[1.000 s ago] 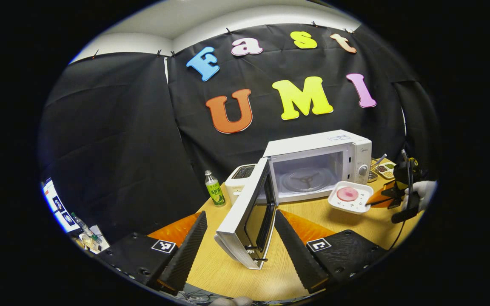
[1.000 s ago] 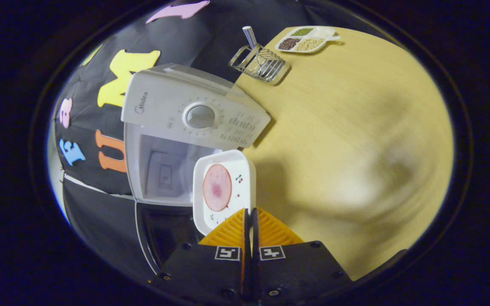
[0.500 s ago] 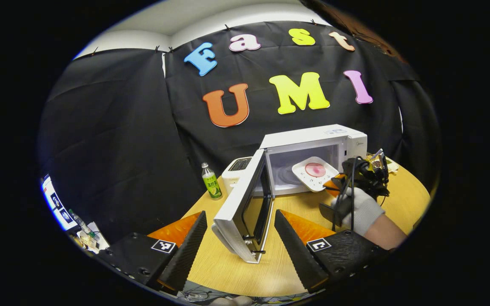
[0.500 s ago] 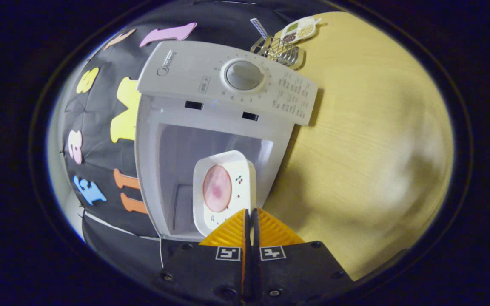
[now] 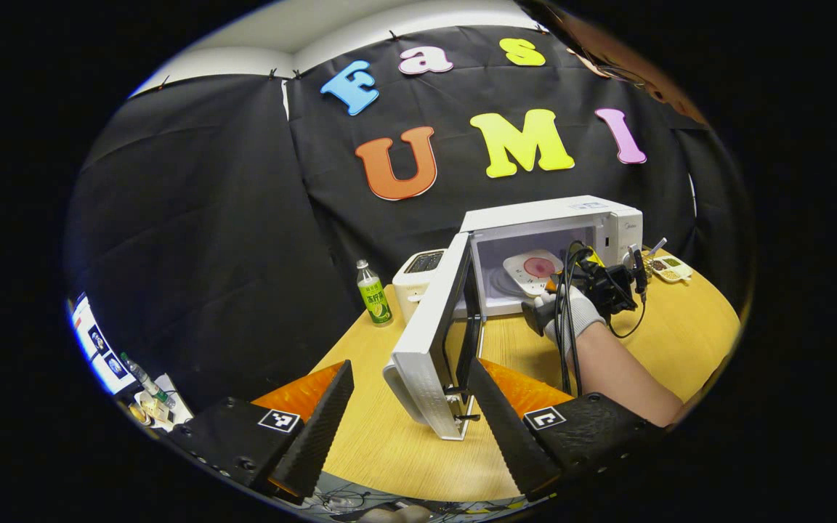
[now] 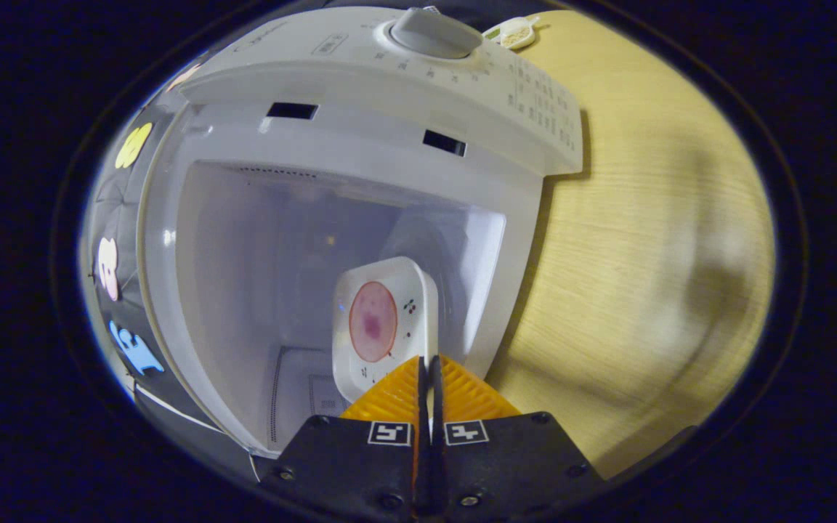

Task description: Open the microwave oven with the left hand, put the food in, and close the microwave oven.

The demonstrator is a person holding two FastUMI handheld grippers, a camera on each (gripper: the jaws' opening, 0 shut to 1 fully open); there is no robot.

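Note:
The white microwave (image 5: 611, 221) stands at the back of the table with its door (image 5: 433, 341) swung wide open toward me. My right gripper (image 6: 429, 363) is shut on the near edge of a white square plate (image 6: 418, 298) that carries a pink round slice of food (image 6: 373, 322). Plate (image 5: 516, 265) and food (image 5: 539, 266) are inside the microwave's cavity (image 6: 280, 254), held above its floor, with the right gripper (image 5: 556, 287) and a gloved hand (image 5: 571, 312) behind them. My left gripper (image 5: 411, 378) stands open near the table's front edge, just in front of the door, holding nothing.
A green drink bottle (image 5: 373, 295) and a white toaster (image 5: 418, 270) stand left of the microwave. A divided snack dish (image 5: 669, 270) and a wire rack (image 5: 640, 260) sit to its right. The wooden table (image 6: 644, 254) spreads out right of the microwave. A forearm (image 5: 622, 378) crosses the table.
The right gripper has carried the plate from outside the microwave's front into its cavity. The left gripper has stayed open near the door, shifting only slightly.

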